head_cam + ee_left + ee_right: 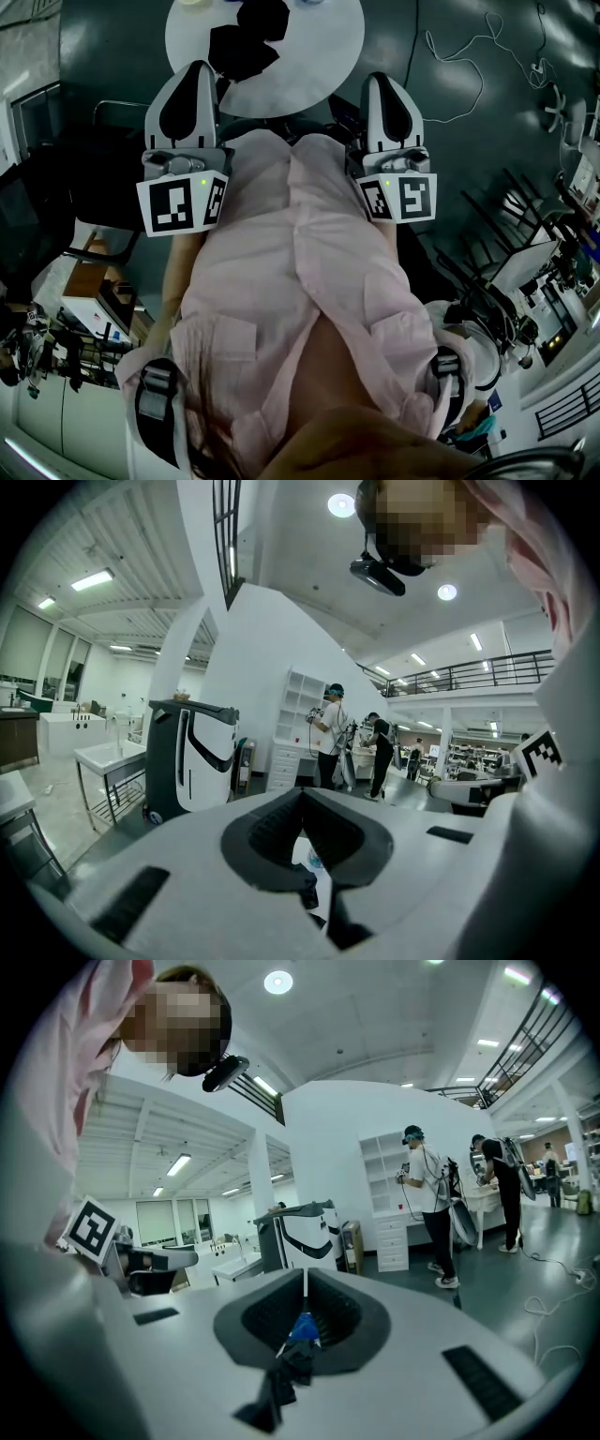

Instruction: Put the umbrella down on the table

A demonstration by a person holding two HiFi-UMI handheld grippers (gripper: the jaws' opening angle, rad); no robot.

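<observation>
The left gripper (192, 84) and right gripper (386, 89) are hanging closed tight and empty, and the umbrella (246, 42) is lying just ahead on the table (328, 37), so backing away looks next.

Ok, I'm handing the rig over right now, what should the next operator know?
Left gripper: jaws shut, nothing between them.
Right gripper: jaws together, nothing held.
Black umbrella: lies on the round white table, ahead of both grippers and clear of them.
Done: the umbrella appears to be set down.
Left: nothing obvious; keep both grippers off the table.
</observation>
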